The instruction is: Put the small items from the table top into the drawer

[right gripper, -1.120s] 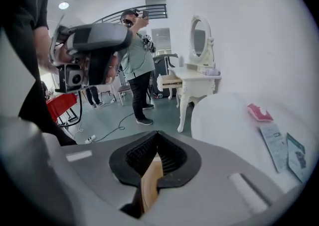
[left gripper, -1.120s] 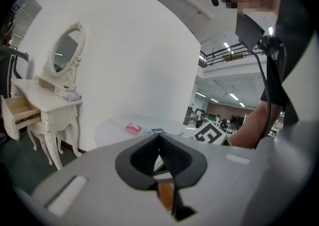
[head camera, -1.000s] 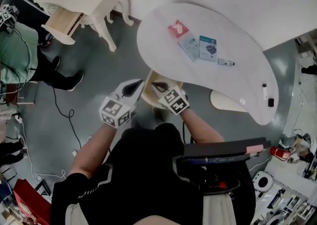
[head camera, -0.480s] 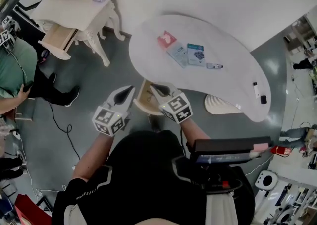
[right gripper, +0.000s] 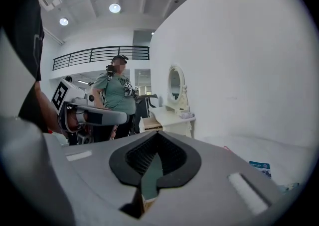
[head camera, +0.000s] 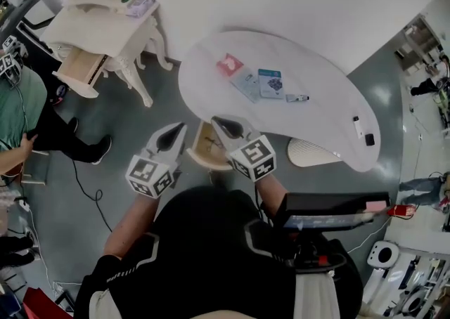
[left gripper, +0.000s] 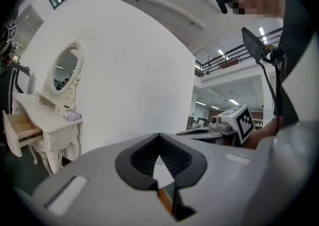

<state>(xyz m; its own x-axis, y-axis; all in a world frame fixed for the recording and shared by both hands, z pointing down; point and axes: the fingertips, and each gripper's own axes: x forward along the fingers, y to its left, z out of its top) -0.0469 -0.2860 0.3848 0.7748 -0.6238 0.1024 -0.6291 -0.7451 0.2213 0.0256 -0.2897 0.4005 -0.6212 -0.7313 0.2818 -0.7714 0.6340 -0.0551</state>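
In the head view the white curved table (head camera: 316,64) carries a red packet (head camera: 229,65), a pale packet (head camera: 247,86), a teal card (head camera: 270,82), a small capped item (head camera: 297,98), a white stick (head camera: 356,126) and a black piece (head camera: 370,140). A wooden drawer (head camera: 204,149) stands pulled out under the table's near edge. My left gripper (head camera: 176,130) (left gripper: 159,138) is shut and empty, just left of the drawer. My right gripper (head camera: 221,124) (right gripper: 157,138) is shut and empty, above the drawer's right side. Both are held well short of the items.
A cream dressing table (head camera: 105,19) with a mirror and its own open drawer (head camera: 79,68) stands at the upper left. A person in a green top (head camera: 17,103) stands at the left edge. Cables (head camera: 88,187) lie on the grey floor. A ribbed white disc (head camera: 313,151) shows under the table.
Both grippers have come up toward the camera, the right one more than the left, lifting off the open drawer. Their jaws stay shut throughout.
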